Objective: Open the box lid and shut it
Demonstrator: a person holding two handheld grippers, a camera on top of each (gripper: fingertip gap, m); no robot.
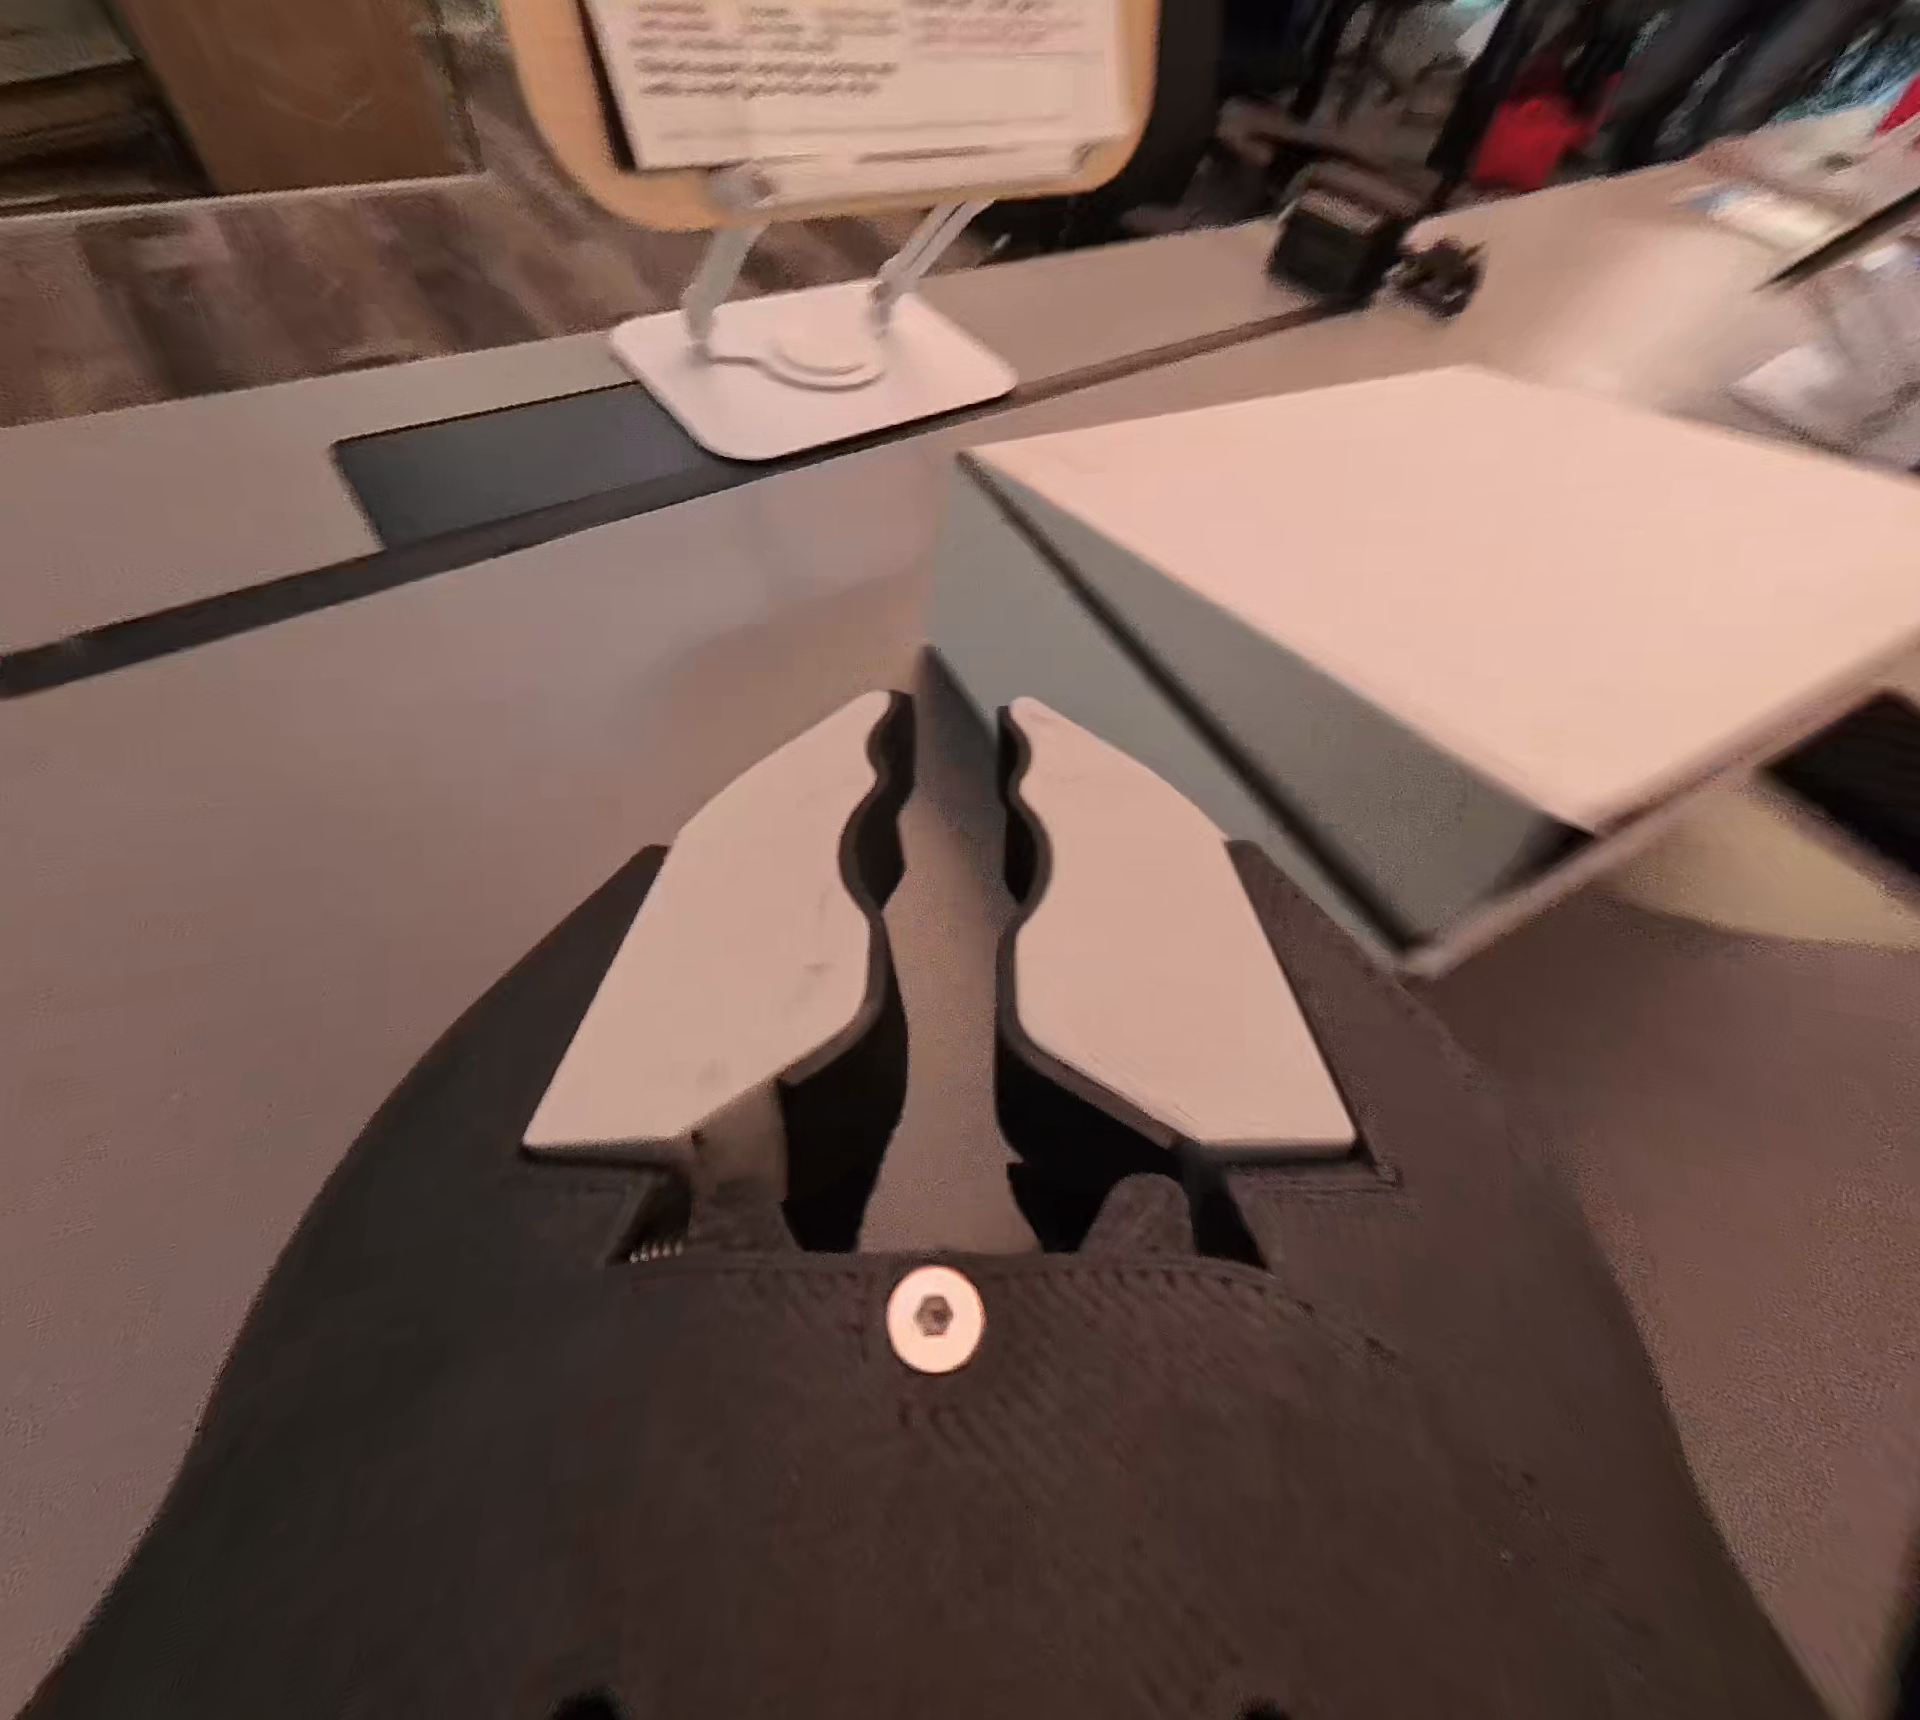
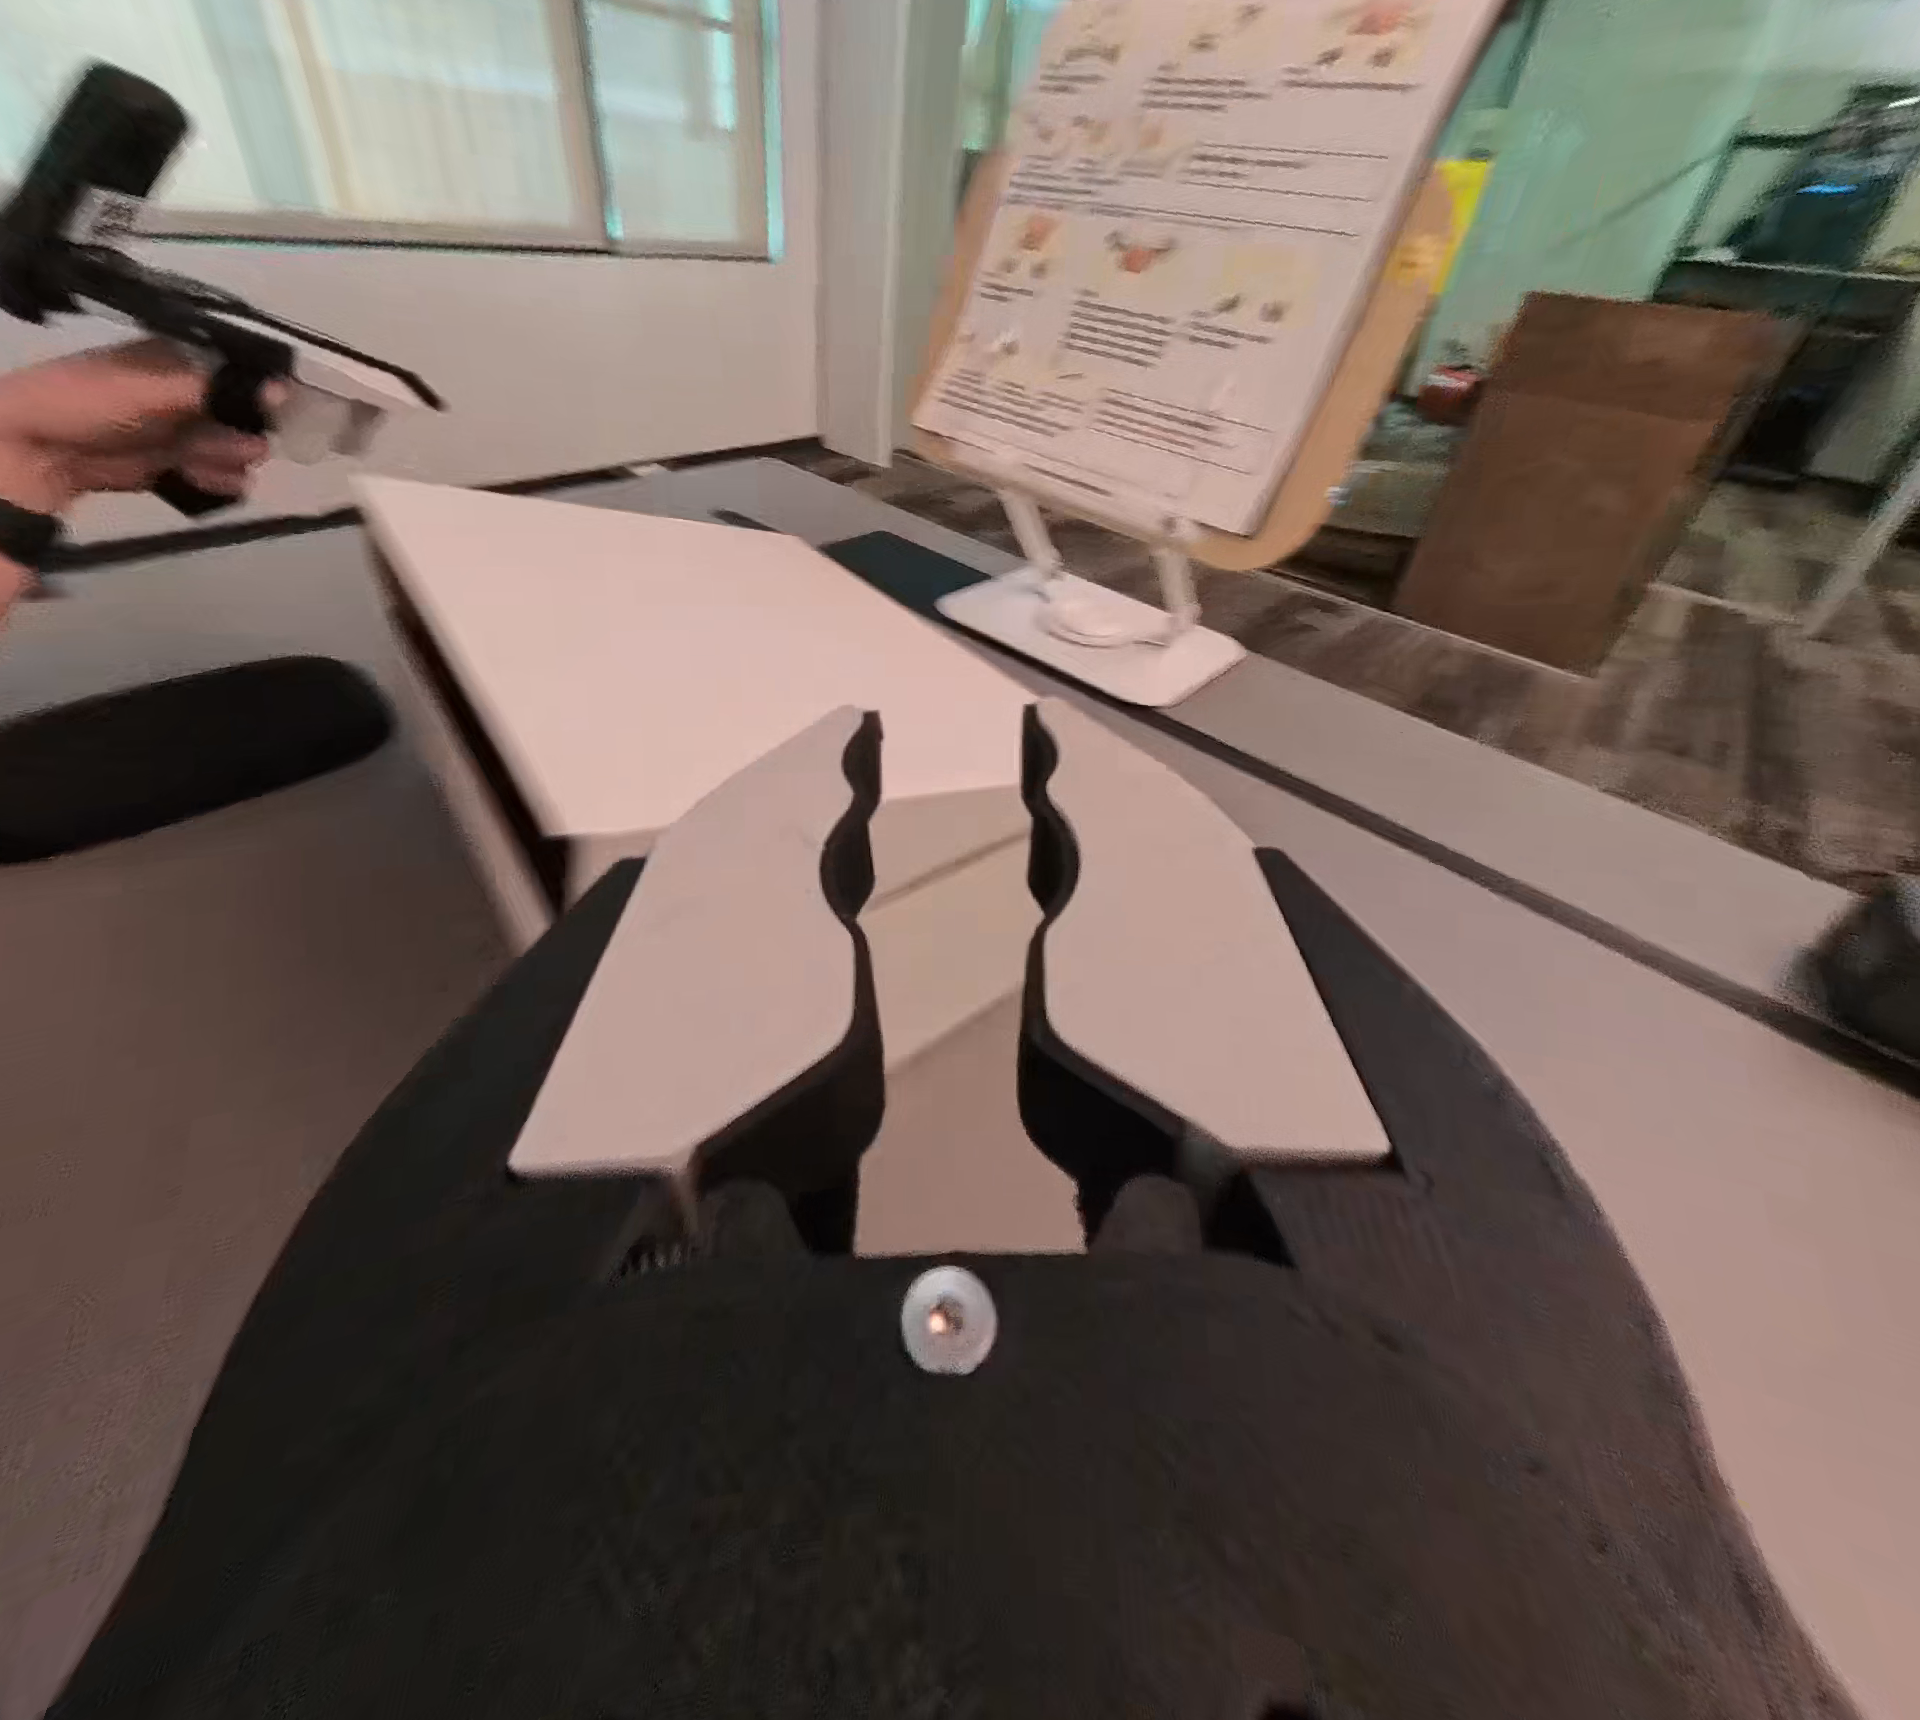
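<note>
Your left gripper (image 1: 954,714) has its jaws slightly parted, a narrow gap between them, holding nothing. Its tips sit low by the near left corner of the box (image 1: 1195,714), which lies ahead and to its right on the table (image 1: 364,839). The white lid (image 1: 1455,569) tilts up toward the right edge, partly raised. From the right side, your right gripper (image 2: 951,720) is also slightly open and empty, its tips over the lid's near corner (image 2: 665,662), pointing along the lid. I'd judge the right gripper nearer the raised free edge, so the lid move falls to it
</note>
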